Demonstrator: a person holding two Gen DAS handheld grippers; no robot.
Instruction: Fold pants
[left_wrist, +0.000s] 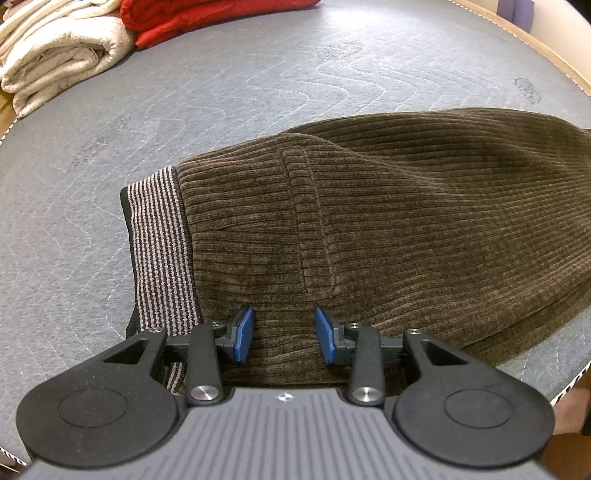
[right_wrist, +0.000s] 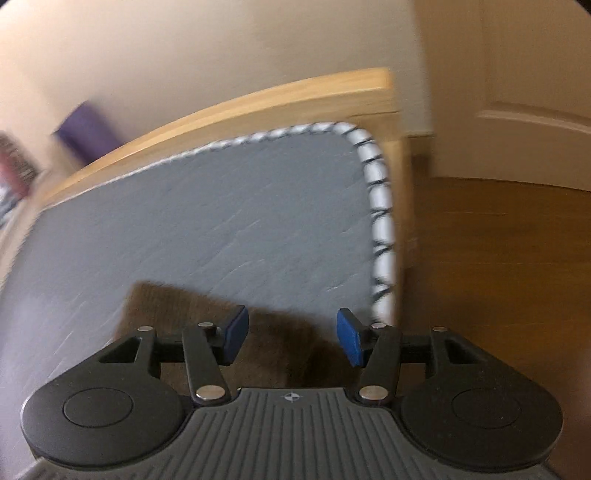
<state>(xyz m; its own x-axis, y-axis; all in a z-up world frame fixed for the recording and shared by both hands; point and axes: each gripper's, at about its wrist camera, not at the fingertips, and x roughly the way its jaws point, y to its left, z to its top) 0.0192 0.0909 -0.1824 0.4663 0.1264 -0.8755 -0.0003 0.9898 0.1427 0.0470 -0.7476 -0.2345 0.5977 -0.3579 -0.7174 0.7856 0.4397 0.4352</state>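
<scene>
Here, one pants (left_wrist: 388, 221) lies beneath two grippers, left (left_wrist: 284, 334) and right (right_wrist: 293, 338), fingers spread wide.

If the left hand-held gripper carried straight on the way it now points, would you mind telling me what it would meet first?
Most likely the brown corduroy pants: the left hand-held gripper is open, and the fabric near the striped waistband lies right between and ahead of its fingers. How high it sits above the cloth is unclear.
</scene>
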